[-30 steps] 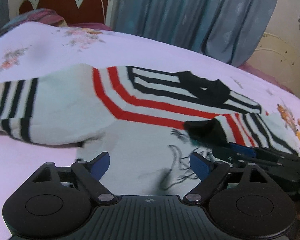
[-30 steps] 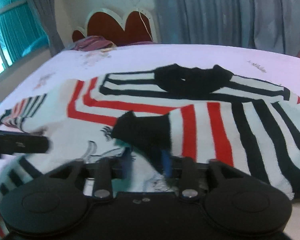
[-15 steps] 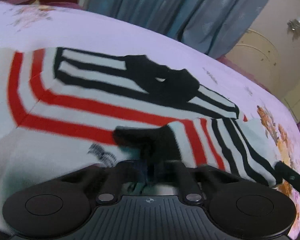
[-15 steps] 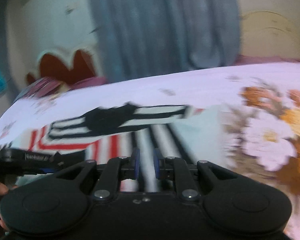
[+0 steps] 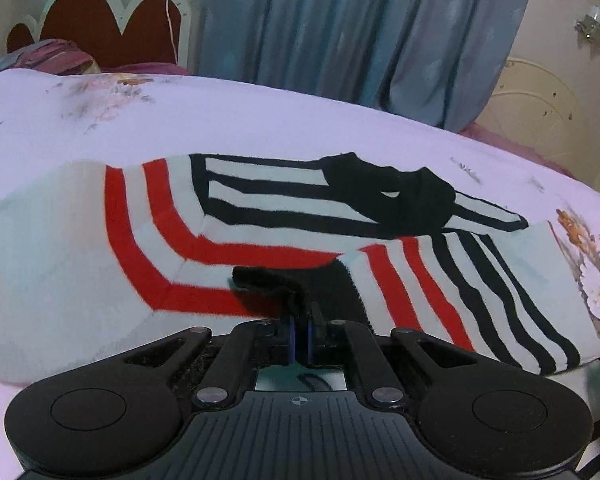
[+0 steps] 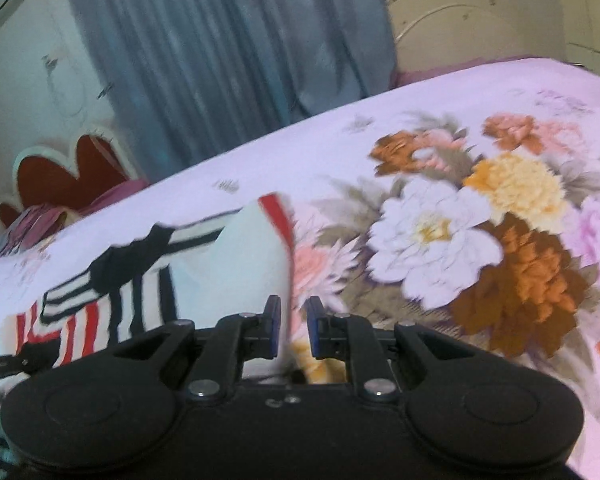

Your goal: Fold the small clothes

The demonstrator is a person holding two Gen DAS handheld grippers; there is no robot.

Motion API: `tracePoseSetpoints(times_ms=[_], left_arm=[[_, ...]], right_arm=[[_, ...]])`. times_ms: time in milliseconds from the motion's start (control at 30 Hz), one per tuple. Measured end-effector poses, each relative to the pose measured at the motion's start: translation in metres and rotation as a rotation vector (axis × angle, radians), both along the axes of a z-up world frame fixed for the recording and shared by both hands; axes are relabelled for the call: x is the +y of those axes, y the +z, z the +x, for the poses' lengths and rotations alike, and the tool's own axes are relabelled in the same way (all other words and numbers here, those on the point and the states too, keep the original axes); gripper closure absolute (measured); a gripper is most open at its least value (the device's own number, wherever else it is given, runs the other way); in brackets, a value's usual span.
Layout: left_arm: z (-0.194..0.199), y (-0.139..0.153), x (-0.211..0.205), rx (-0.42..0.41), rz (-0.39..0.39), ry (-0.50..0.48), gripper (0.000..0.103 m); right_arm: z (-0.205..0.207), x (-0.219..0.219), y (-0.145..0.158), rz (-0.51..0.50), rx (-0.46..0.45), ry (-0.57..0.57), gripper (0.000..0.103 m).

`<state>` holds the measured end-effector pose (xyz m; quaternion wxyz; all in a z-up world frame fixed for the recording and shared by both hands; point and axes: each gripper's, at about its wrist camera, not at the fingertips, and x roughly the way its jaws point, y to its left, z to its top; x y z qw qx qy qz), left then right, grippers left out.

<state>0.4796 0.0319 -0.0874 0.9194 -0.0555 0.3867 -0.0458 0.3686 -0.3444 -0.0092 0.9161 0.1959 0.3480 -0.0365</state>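
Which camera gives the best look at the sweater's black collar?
The left wrist view: the black collar lies sharp and whole near the middle of the striped sweater. The right wrist view shows it only small, blurred and far left, with the floral bedsheet filling most of it.

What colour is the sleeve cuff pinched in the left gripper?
Black; the sleeve cuff in the left gripper shows best in the left wrist view.
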Motion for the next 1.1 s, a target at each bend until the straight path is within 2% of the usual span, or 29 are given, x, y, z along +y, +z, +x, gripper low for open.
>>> tracePoseSetpoints(times_ms=[67, 133, 167, 267, 367, 467, 533, 567, 600, 667, 700, 733, 767, 800, 833, 967, 1067, 1100], left_arm=[[-0.004, 0.000, -0.003, -0.021, 0.012, 0.012, 0.099], [-0.009, -0.005, -0.001, -0.012, 0.026, 0.016, 0.099], [-0.008, -0.009, 0.002, -0.001, 0.027, 0.013, 0.099], [-0.011, -0.009, 0.006, 0.007, 0.021, -0.004, 0.098], [-0.013, -0.010, 0.009, 0.009, 0.000, 0.006, 0.098], [-0.013, -0.013, 0.010, 0.008, -0.016, 0.020, 0.098], [-0.016, -0.012, 0.010, -0.014, -0.007, 0.042, 0.098], [-0.016, -0.012, 0.011, -0.017, -0.006, 0.056, 0.099], [-0.017, -0.013, 0.011, -0.011, -0.012, 0.058, 0.099], [-0.015, -0.013, 0.009, 0.000, 0.006, 0.036, 0.098], [-0.015, -0.011, 0.008, 0.003, 0.019, 0.027, 0.098], [-0.015, -0.008, 0.009, -0.003, 0.025, 0.024, 0.094], [-0.016, -0.006, 0.010, -0.017, 0.030, 0.025, 0.079], [-0.015, -0.005, 0.011, -0.025, 0.039, 0.032, 0.068], [-0.012, -0.004, 0.013, -0.028, 0.047, 0.046, 0.068], [0.002, -0.003, 0.019, -0.024, 0.006, 0.075, 0.068], [0.012, -0.010, 0.014, 0.016, 0.033, 0.066, 0.068], [0.013, -0.011, 0.014, 0.018, 0.024, 0.068, 0.073]], right_arm=[[0.001, 0.009, -0.004, -0.010, 0.019, 0.048, 0.088], [0.010, 0.016, -0.021, -0.045, 0.122, 0.094, 0.088], [0.012, 0.018, -0.027, -0.058, 0.144, 0.103, 0.088], [0.008, 0.011, -0.017, -0.031, 0.106, 0.075, 0.077], [0.000, 0.002, -0.010, 0.038, 0.093, 0.061, 0.075], [-0.004, 0.005, -0.011, 0.055, 0.109, 0.094, 0.076], [0.001, 0.010, -0.018, 0.031, 0.122, 0.109, 0.088], [0.006, 0.014, -0.025, -0.019, 0.165, 0.107, 0.090], [0.007, 0.016, -0.027, -0.047, 0.165, 0.117, 0.088], [0.007, 0.014, -0.018, -0.040, 0.151, 0.134, 0.085], [0.006, 0.010, -0.010, -0.032, 0.117, 0.126, 0.076], [0.004, 0.005, -0.003, -0.022, 0.076, 0.113, 0.070], [0.007, -0.002, 0.004, -0.009, 0.040, 0.103, 0.062], [0.013, -0.008, 0.008, 0.003, 0.016, 0.093, 0.062], [0.025, -0.015, 0.009, 0.019, 0.011, 0.083, 0.063], [0.077, -0.034, 0.003, 0.118, -0.021, 0.074, 0.065], [0.115, -0.039, -0.012, 0.171, 0.014, 0.095, 0.064], [0.125, -0.040, -0.019, 0.191, 0.038, 0.097, 0.064]])
